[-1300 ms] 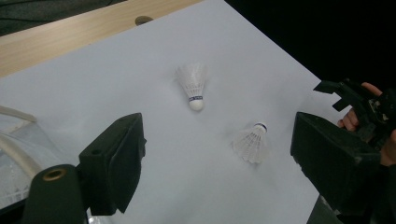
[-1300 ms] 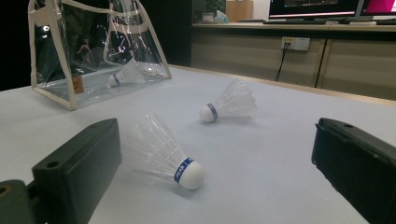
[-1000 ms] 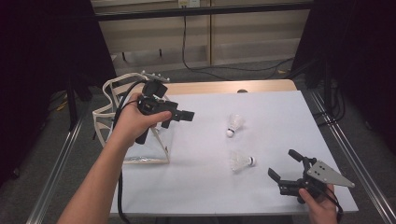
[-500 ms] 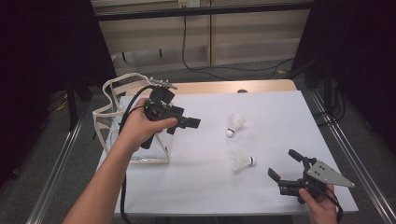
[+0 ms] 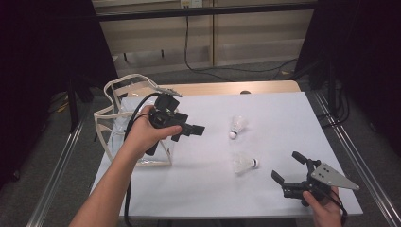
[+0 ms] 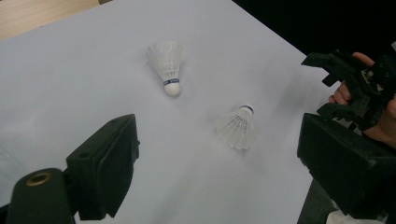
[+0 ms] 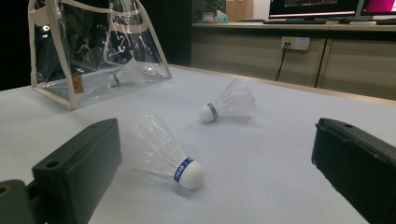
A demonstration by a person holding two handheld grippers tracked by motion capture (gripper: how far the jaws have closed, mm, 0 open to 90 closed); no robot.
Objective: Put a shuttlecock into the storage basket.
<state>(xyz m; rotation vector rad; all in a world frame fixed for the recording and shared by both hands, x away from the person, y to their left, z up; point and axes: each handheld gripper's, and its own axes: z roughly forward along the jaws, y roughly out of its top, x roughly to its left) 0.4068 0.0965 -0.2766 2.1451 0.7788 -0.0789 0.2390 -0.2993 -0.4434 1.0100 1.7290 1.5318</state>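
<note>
While the left gripper (image 5: pixel 191 130) is held above the white table (image 5: pixel 283 123) just to the right of the clear bag (image 5: pixel 118 127), its jaws are seen spread wide with nothing between them, and they have just been opening further. Two shuttlecocks are left lying on the table. The farther shuttlecock (image 5: pixel 238 126) is found near the middle of the table, its white cork end turned toward the person; in the left gripper view it (image 6: pixel 167 65) is seen ahead of the jaws, apart from both. The nearer shuttlecock (image 5: pixel 245 163) is laid on its side with its cork end pointing right, between the farther one and the right gripper (image 5: pixel 289 172). In the right gripper view this nearer shuttlecock (image 7: pixel 163 154) is seen close ahead of the jaws, nearer the left one, touched by neither. The right gripper is held low at the near right corner of the table, its jaws parted and empty. A third shuttlecock (image 7: pixel 122 74) is seen lying inside the clear bag, on its bottom. The bag is stood upright at the table's left edge, with its cream-edged handles raised. The right gripper is also caught at the right margin of the left gripper view (image 6: pixel 338 84).
</note>
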